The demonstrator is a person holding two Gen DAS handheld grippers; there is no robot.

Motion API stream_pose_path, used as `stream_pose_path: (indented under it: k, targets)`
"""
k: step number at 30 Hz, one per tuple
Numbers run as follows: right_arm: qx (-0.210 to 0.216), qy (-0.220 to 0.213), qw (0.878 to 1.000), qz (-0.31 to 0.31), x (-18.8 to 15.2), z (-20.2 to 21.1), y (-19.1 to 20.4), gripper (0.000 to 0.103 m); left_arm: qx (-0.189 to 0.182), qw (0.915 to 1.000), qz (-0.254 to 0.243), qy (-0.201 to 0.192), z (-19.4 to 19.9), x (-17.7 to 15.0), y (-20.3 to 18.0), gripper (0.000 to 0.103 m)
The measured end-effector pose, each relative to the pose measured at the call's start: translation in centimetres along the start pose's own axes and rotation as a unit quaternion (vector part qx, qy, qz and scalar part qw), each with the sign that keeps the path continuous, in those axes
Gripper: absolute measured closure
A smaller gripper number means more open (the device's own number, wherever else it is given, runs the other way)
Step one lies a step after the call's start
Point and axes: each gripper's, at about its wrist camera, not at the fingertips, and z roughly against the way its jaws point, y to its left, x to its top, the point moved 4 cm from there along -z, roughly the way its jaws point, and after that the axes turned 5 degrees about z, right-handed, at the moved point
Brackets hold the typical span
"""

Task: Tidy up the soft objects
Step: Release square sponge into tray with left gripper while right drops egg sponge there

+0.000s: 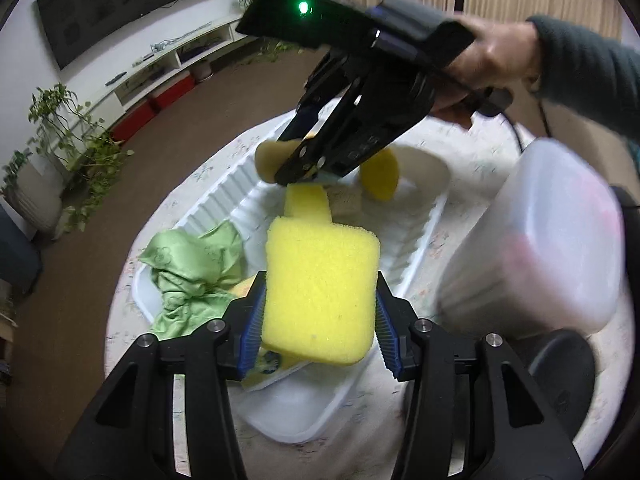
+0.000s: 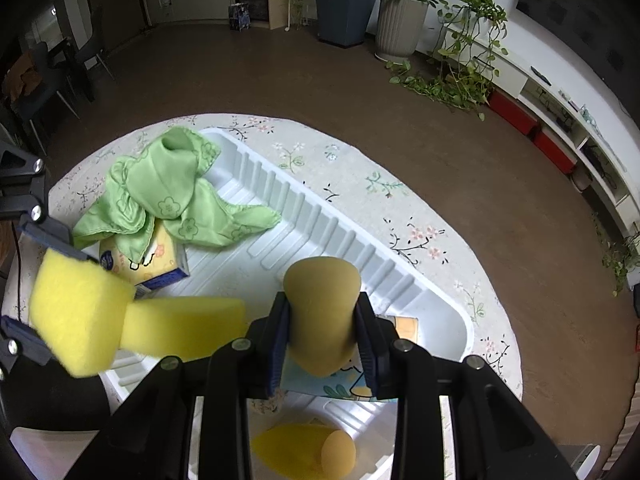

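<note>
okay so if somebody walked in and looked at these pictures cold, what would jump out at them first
Probably the bright yellow sponge, squeezed between the left gripper fingers just above the white ribbed tray. Next, the tan rounded sponge pinched in the right gripper over the same tray. After that, the crumpled green cloth heaped at one end of the tray, partly draped over a small printed box.

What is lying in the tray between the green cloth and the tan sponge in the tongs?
In the right wrist view, bare ribbed floor of the white tray separates the green cloth from the tan sponge.
</note>
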Motion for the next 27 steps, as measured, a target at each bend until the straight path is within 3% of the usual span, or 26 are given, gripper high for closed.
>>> stream_pose_path:
  k: [9, 13, 16, 20, 27]
  targets:
    - [-0.016, -0.004, 1.000, -0.001, 0.8, -0.3, -0.3, 0.069, 0.017, 0.9986, 0.039, -0.031, 0.3, 1.5, 2.3, 0.057]
    - [-0.019, -0.014, 1.000, -0.015, 0.9, -0.2, -1.1, 0.069, 0.019, 0.9947, 0.075, -0.068, 1.5, 2.1, 4.3, 0.056]
    - [-0.019, -0.016, 1.000, -0.019, 0.9, -0.4, -1.4, 0.069, 0.029, 0.9917, 0.101, -0.073, 1.3, 2.1, 5.7, 0.056]
    - [-0.021, -0.015, 1.000, -0.015, 0.9, -0.5, -1.3, 0.068, 0.052, 0.9932, 0.095, -0.042, -0.8, 1.6, 6.3, 0.056]
    - [-0.032, -0.008, 0.999, -0.001, 0.7, -1.1, -1.1, 0.067, 0.060, 0.9941, 0.083, -0.033, -1.6, 2.2, 5.1, 0.054]
